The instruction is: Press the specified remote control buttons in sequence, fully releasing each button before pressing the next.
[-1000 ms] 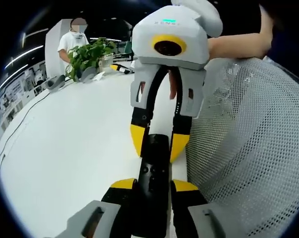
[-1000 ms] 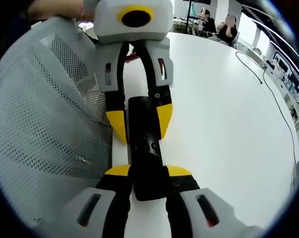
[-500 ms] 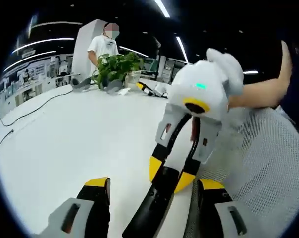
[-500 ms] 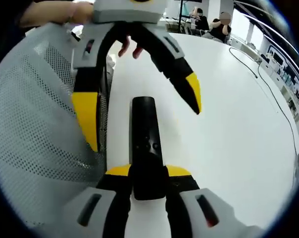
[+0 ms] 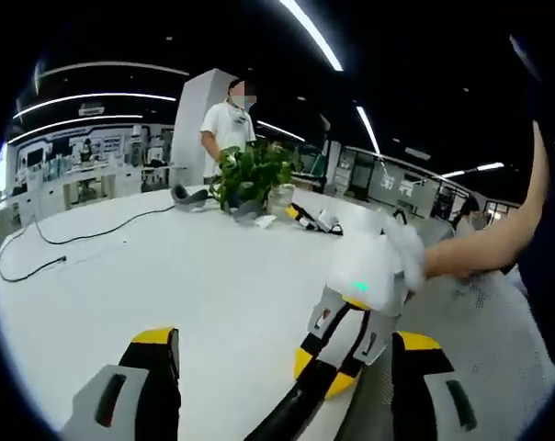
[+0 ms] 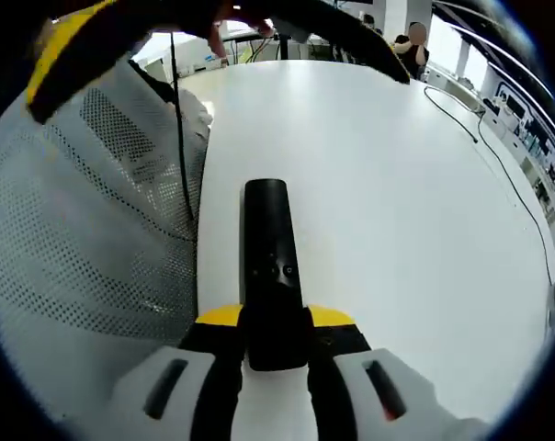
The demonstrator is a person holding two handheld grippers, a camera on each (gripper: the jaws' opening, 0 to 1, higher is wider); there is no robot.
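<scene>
1. The right hand-held gripper [image 6: 276,323] clamps the near end of the black remote control [image 6: 271,266], which lies flat on the white surface [image 6: 397,202].
2. The left hand-held gripper [image 5: 282,354] hangs above the remote, jaws wide apart.
3. White mesh fabric [image 6: 84,239] lies beside the remote.

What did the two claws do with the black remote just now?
The left claw let go of the black remote, opened wide and lifted up and away from it; earlier both claws pinched it. The right claw kept its grip on the near end, and the remote stayed put on the white table beside the mesh chair.
</scene>
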